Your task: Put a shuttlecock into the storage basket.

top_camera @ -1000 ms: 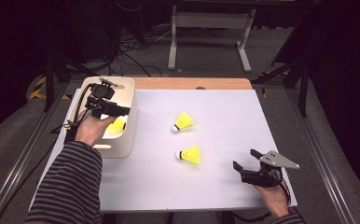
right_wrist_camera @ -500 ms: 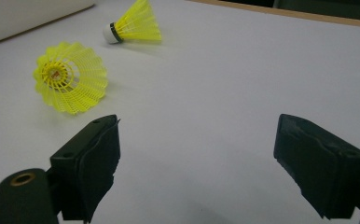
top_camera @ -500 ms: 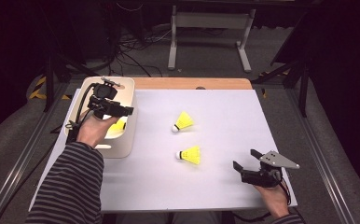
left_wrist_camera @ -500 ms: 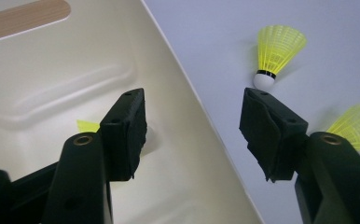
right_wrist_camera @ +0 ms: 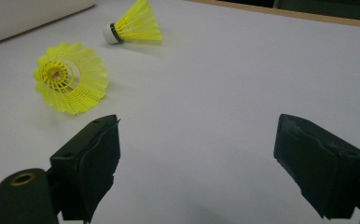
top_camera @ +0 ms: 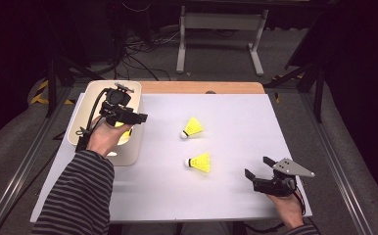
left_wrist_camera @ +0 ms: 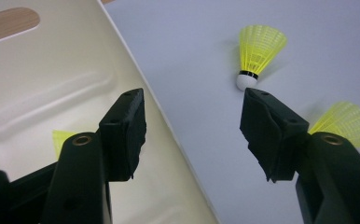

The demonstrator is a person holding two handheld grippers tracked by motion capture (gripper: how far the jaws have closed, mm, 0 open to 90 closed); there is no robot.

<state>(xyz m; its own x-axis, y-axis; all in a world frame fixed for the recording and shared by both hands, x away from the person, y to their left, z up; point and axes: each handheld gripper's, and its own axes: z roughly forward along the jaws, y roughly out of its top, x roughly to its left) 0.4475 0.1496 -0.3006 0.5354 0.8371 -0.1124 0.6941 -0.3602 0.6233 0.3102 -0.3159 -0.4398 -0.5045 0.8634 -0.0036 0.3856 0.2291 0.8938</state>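
Two yellow shuttlecocks lie on the white table: one (top_camera: 193, 127) (left_wrist_camera: 257, 51) (right_wrist_camera: 134, 25) farther back, one (top_camera: 199, 162) (left_wrist_camera: 348, 123) (right_wrist_camera: 71, 77) nearer me. A third yellow shuttlecock (top_camera: 124, 137) (left_wrist_camera: 61, 140) lies in the cream bin (top_camera: 86, 112) (left_wrist_camera: 52, 70), mostly hidden under my left hand. My left gripper (top_camera: 137, 119) (left_wrist_camera: 192, 116) hangs open over the bin's right rim, nothing between its jaws. My right gripper (top_camera: 257, 166) (right_wrist_camera: 197, 144) rests open at the front right, its jaws pointing at the nearer shuttlecock, a short way from it.
A wooden strip (top_camera: 201, 87) runs along the table's (top_camera: 236, 122) back edge. Behind it on the dark floor stand a metal frame (top_camera: 221, 22) and several cables. Rails run along both sides of the table.
My left gripper has shifted slightly to the right, towards the bin's right rim. The right gripper and the shuttlecocks on the table have stayed put.
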